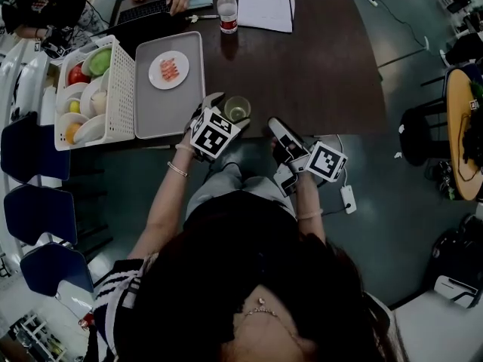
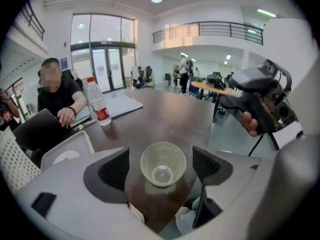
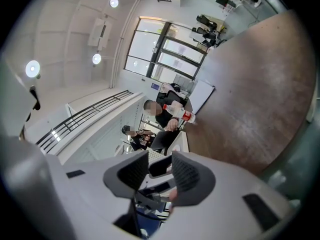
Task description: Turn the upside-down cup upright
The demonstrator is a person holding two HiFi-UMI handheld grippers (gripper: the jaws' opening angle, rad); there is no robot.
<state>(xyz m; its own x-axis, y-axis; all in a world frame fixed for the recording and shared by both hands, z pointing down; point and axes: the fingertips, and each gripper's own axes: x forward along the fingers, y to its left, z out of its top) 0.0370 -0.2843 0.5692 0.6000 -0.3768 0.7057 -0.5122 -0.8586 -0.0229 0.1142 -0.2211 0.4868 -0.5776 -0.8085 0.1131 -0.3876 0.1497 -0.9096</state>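
Clear cup (image 2: 163, 163) standing upright near the front edge of the dark worktop (image 1: 317, 74), seen between the wide-apart, released jaws of the left hand-held gripper (image 2: 160, 156) and touching neither, with the right hand-held gripper (image 3: 160, 159) off to the right, jaws slightly apart, grasping nothing.
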